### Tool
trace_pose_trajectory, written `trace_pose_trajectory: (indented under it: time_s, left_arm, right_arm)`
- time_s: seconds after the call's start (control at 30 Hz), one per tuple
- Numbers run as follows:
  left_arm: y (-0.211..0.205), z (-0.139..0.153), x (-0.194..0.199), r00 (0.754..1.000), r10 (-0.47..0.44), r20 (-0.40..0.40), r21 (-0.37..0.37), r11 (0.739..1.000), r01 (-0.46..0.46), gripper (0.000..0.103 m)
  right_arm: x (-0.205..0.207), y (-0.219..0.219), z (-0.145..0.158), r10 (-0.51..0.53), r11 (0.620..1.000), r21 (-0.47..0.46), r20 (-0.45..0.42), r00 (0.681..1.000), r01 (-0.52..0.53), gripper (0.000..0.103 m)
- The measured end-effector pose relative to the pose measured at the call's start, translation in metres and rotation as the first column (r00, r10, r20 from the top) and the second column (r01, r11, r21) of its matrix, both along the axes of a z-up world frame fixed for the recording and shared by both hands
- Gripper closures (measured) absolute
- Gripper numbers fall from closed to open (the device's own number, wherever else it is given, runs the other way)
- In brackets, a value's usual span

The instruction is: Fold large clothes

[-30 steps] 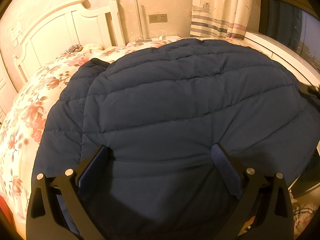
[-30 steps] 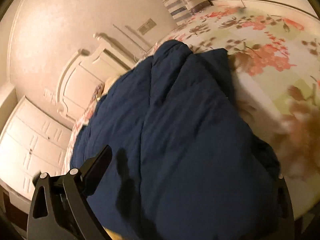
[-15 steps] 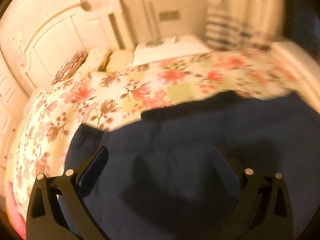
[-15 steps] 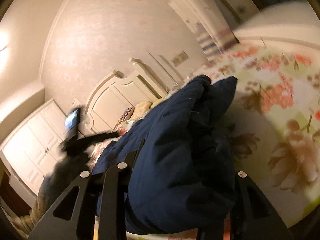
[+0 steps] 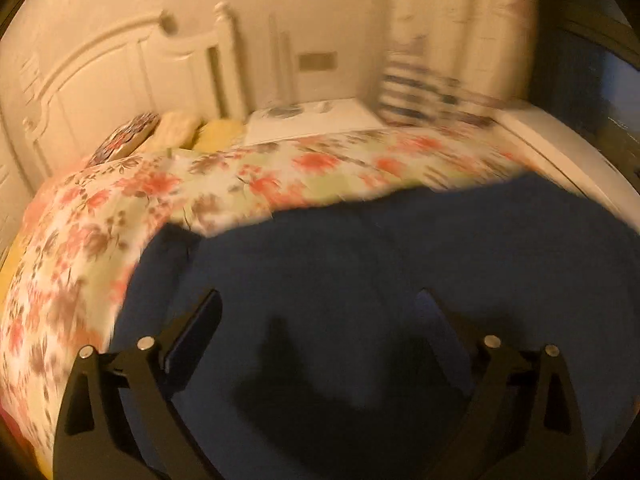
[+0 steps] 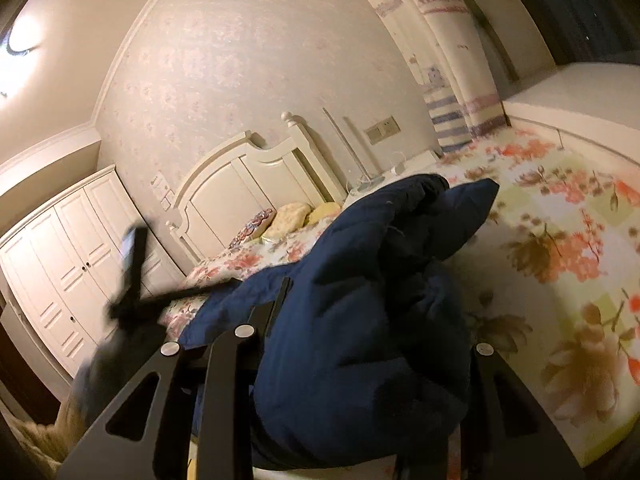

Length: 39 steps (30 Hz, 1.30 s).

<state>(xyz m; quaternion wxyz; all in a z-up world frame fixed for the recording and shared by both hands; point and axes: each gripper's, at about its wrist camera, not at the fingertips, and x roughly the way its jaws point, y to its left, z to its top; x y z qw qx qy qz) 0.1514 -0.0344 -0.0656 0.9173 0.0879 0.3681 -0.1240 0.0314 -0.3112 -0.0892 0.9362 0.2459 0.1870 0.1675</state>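
A wardrobe (image 6: 60, 264), headboard (image 6: 248, 188) and pillows (image 6: 292, 212) lie left, a curtain (image 6: 448, 80) right. The coat (image 6: 360, 300) lies on the bed (image 6: 560, 240). The left gripper (image 5: 316, 320) hovers over it, fingers apart; the right gripper (image 6: 372, 320) clamps a bunched fold, its end toward the headboard.

Left gripper (image 5: 316, 320) spread wide over blurred, seemingly flat navy jacket (image 5: 400, 264) on floral bedspread (image 5: 120, 208).

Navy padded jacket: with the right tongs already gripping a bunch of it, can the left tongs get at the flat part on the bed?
Probably yes. The left tongs hang open directly over the navy padded jacket spread on the floral bedspread, with nothing between them. The right tongs hold their bunch off to the side.
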Motion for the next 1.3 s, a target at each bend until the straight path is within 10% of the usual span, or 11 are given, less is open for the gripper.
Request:
trace_pose_trajectory:
  time_s: [0.17, 0.27, 0.47, 0.57, 0.7, 0.8, 1.0, 1.13, 1.3]
  left_arm:
    - [0.003, -0.053, -0.1, 0.99, -0.142, -0.022, 0.048, 0.989, 0.143, 0.002]
    - [0.046, -0.048, -0.109, 0.979, -0.166, -0.115, -0.101, 0.983, 0.155, 0.002]
    - [0.178, 0.01, -0.089, 0.985, 0.171, 0.013, -0.18, 0.97, -0.165, 0.002]
    - [0.236, 0.043, -0.083, 0.944, 0.318, 0.085, -0.236, 0.927, -0.291, 0.002]
    - [0.283, 0.067, -0.077, 0.892, 0.435, 0.125, -0.27, 0.88, -0.391, 0.002]
    - [0.282, 0.075, -0.066, 0.902, 0.412, 0.131, -0.236, 0.896, -0.376, 0.003]
    - [0.211, 0.097, -0.031, 0.981, 0.135, 0.138, -0.16, 0.981, -0.113, 0.003]
    - [0.135, 0.096, 0.02, 0.995, -0.055, 0.088, -0.044, 0.997, 0.059, 0.002]
    - [0.094, 0.038, 0.085, 0.998, -0.05, -0.026, 0.161, 0.986, 0.054, 0.002]
  right_arm:
    - [0.013, 0.032, 0.033, 0.051, 0.996, -0.081, 0.057, 0.997, -0.046, 0.065]
    - [0.017, 0.077, 0.061, 0.101, 0.975, -0.211, 0.131, 0.986, -0.072, 0.065]
    - [0.04, 0.212, 0.102, 0.283, 0.835, -0.528, 0.177, 0.943, -0.152, 0.065]
    - [0.038, 0.311, 0.08, 0.418, 0.632, -0.751, 0.118, 0.901, -0.194, 0.065]
    - [0.018, 0.417, -0.017, 0.558, 0.236, -0.945, -0.057, 0.828, -0.224, 0.061]
    - [-0.013, 0.446, -0.079, 0.598, -0.022, -1.0, -0.009, 0.801, 0.005, 0.059]
    - [-0.013, 0.438, -0.072, 0.611, 0.007, -1.0, -0.009, 0.792, -0.017, 0.058]
    - [-0.015, 0.436, -0.078, 0.611, -0.012, -1.0, 0.0, 0.792, 0.009, 0.055]
    - [-0.026, 0.431, -0.079, 0.619, -0.002, -1.0, 0.021, 0.785, 0.028, 0.051]
